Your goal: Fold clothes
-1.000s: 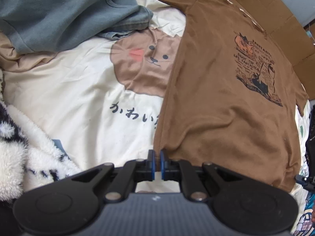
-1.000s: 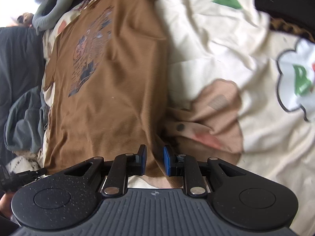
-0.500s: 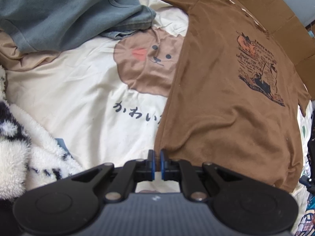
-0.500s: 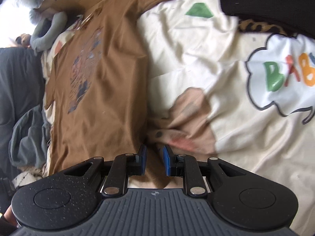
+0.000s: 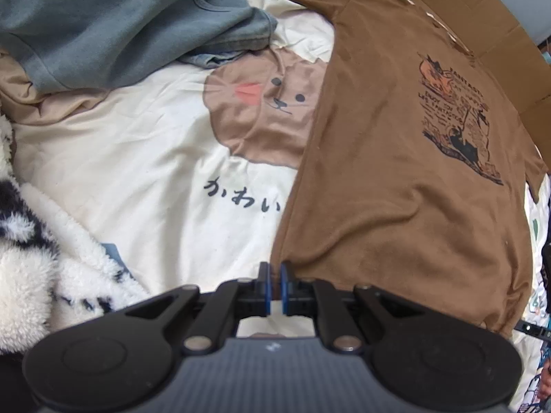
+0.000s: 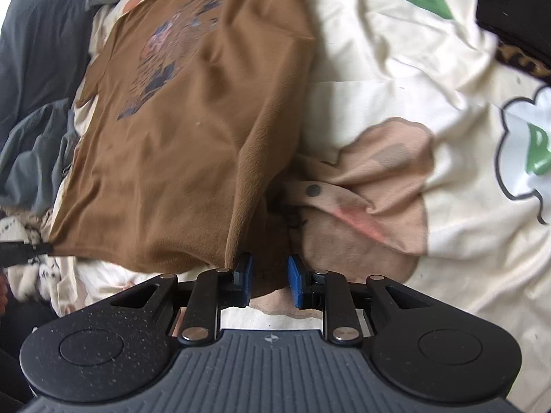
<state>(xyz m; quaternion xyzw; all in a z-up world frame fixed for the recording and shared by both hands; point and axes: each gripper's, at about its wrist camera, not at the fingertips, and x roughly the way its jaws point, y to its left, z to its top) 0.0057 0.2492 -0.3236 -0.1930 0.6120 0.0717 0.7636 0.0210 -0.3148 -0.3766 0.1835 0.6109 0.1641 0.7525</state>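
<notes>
Right hand-held gripper (image 6: 269,277) wider now — left hand-held gripper (image 5: 274,284) unchanged on brown T-shirt (image 5: 396,179).

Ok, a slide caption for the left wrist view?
Left gripper pinches the hem corner of a brown T-shirt spread print-up on a cartoon bedsheet.

I see a bed covered by a cream bedsheet (image 5: 144,158) with a printed bear face and dark Japanese letters at the middle of the left wrist frame. On it, a brown T-shirt (image 5: 396,179) lies spread flat over the right half. A grey-blue garment (image 5: 103,24) lies crumpled at the upper left, and a fluffy white and black blanket (image 5: 38,261) at the lower left. Flat cardboard (image 5: 482,20) lies at the upper right. In the right wrist frame, the sheet is wrinkled at the centre right, and a black fabric (image 6: 513,10) lies in the upper right corner.
</notes>
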